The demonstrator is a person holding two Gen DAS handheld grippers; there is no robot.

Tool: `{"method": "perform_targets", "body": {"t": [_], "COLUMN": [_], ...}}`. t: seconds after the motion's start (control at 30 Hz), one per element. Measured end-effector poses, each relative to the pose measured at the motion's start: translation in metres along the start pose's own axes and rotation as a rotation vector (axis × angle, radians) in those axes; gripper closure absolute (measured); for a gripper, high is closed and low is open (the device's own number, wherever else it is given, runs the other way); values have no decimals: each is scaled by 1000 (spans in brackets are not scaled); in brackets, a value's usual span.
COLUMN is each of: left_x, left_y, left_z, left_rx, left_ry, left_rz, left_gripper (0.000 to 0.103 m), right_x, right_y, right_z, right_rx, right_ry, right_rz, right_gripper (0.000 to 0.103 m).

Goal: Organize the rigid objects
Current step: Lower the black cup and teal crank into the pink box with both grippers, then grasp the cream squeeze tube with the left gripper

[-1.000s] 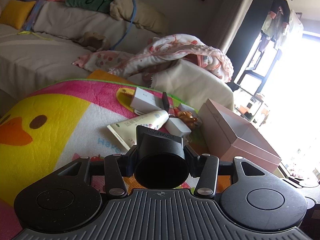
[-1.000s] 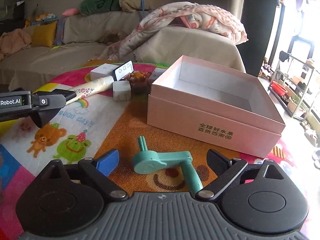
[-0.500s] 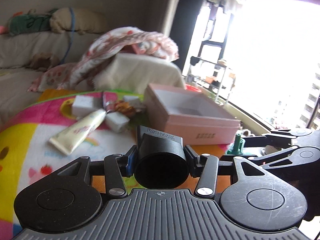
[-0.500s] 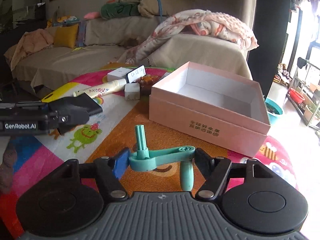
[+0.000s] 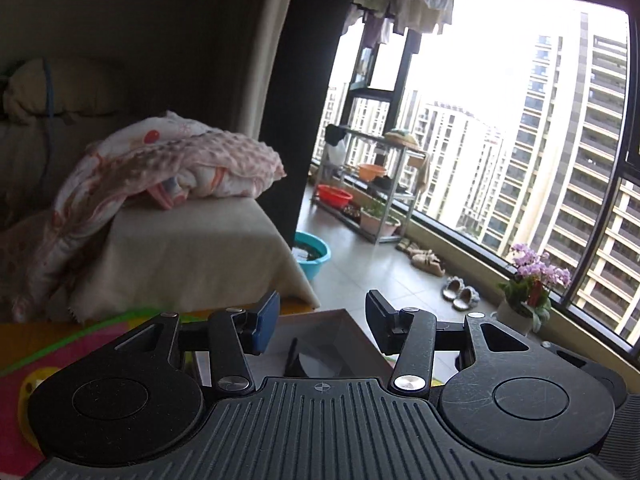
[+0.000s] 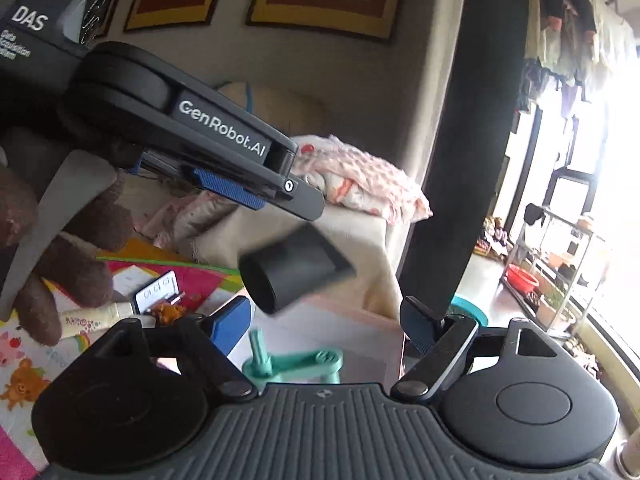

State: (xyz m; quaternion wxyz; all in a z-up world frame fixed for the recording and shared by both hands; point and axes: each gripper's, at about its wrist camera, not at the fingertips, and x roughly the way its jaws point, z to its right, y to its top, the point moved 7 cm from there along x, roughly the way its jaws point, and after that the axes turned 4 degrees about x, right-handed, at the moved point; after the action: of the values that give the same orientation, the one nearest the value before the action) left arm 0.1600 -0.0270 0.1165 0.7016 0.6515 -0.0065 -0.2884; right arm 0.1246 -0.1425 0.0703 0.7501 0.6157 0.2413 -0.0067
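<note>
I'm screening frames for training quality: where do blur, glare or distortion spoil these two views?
Left wrist view: sky in the window is blown out white, the wall stays dim, and the fisheye bows the window frame. Right wrist view: the black nozzle and the teal crank are motion-smeared, and daylight washes out the right edge.
</note>
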Motion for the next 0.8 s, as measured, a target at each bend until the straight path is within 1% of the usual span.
{"method": "perform_targets", "body": {"t": [0.03,0.1,0.17,0.2,0.23,0.3,0.37,0.47,0.53,0.6,0.63,0.73,0.8], "left_x": [-7,-25,-48,-57,-68,-88,-110,-130,-134,-128,-123,-104,-90], "left_y": [-9,-30,-54,-64,-75,-95,-113,-132,-140,-146,-147,-145,-144], "left_z": [-7,-27,-56,-68,-85,-110,-133,-152,-154,-152,-151,-149,-147], "left_rx": [-8,-22,-32,-38,-52,-81,-118,-150,-125,-74,-48,22,52], "left_ry": [8,49,138,177,221,281,331,357,350,348,360,388,377], "left_rz": [15,30,23,12,-4,-36,-66,-90,-124,-171,-184,-197,-217], "left_gripper": [50,50,50,50,51,51,51,51,51,51,51,51,51], "right_x": [-6,-17,-27,-27,-28,-22,-21,-21,-21,-21,-23,-26,-27], "right_y": [-12,-36,-60,-70,-78,-92,-102,-112,-114,-115,-115,-114,-115], "right_z": [0,-1,3,5,3,0,-3,-12,-19,-26,-29,-38,-42], "right_rx": [15,40,116,150,168,226,298,335,327,292,276,231,206], "right_ry": [14,19,0,4,33,114,153,197,218,217,213,208,205], "right_rz": [-4,1,16,-9,-55,-143,-172,-196,-198,-197,-193,-185,-184], "right_gripper": [21,21,19,16,16,16,16,16,16,16,16,16,16]}}
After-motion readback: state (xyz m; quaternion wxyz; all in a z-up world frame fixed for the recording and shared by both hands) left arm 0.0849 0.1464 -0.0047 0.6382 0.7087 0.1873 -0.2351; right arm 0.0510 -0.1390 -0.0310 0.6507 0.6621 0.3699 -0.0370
